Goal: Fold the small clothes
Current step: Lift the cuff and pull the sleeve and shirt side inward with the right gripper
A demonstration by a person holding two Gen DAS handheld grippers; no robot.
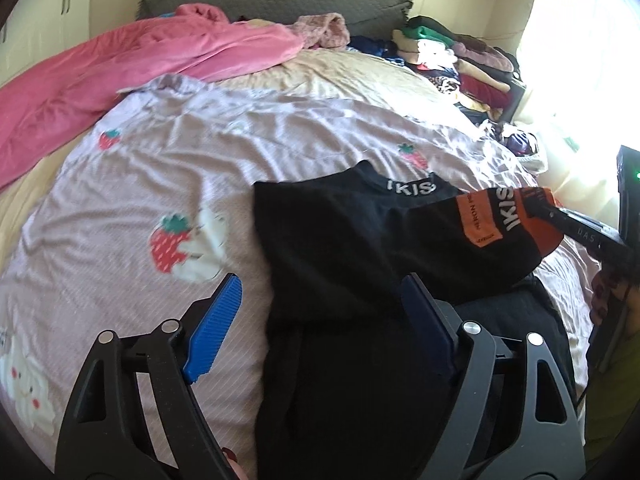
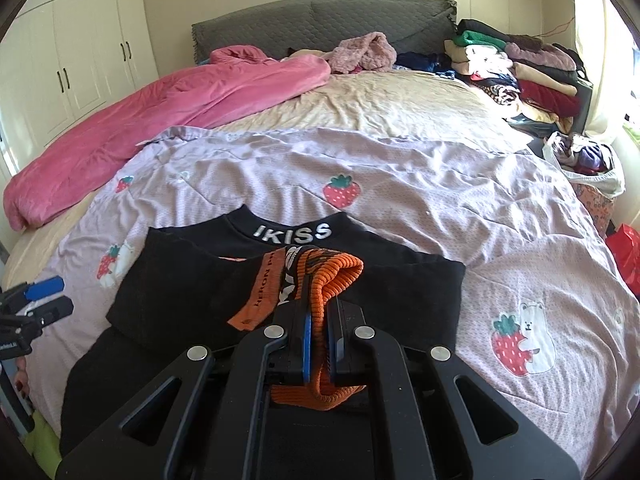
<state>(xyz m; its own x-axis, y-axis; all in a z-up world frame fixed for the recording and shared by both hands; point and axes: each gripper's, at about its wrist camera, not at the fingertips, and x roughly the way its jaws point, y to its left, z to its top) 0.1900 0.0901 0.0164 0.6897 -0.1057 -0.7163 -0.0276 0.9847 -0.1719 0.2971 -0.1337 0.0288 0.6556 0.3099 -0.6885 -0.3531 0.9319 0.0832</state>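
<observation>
**Black top on bed, one sleeve in mid-fold**

Black top (image 2: pixel 248 292) spread on the strawberry-print cover (image 2: pixel 460 200) of the bed (image 2: pixel 380 100), collar with white lettering toward the headboard (image 2: pixel 320 20). Right gripper (image 2: pixel 318 340) with jaws narrow, clamped on the orange ribbed cuff (image 2: pixel 336 280) of the right-hand sleeve (image 1: pixel 460 232); cuff bunched between the blue pads, a loop of it hanging behind them. Sleeve lifted and drawn across the chest, orange label strip and white lettering facing up. Left gripper (image 1: pixel 320 320) with jaws wide, holding nothing, poised above the left edge of the garment near its lower body; one pad over the cover, the other over black cloth.

Progress, as a judgement: early. Garment laid out and roughly flat; first sleeve fold under way but cuff not yet released. Left side appearing already turned in, though not certain from these views. Remaining: setting down the sleeve, then folding the body lengthwise and crosswise. Lower hem hidden beneath both grippers, so its state unknown.

Surroundings: pink blanket (image 2: pixel 160 104) along the far left, stack of folded clothes (image 2: pixel 520 68) at the far right corner by the window, white wardrobe (image 2: pixel 80 48) beyond.
</observation>
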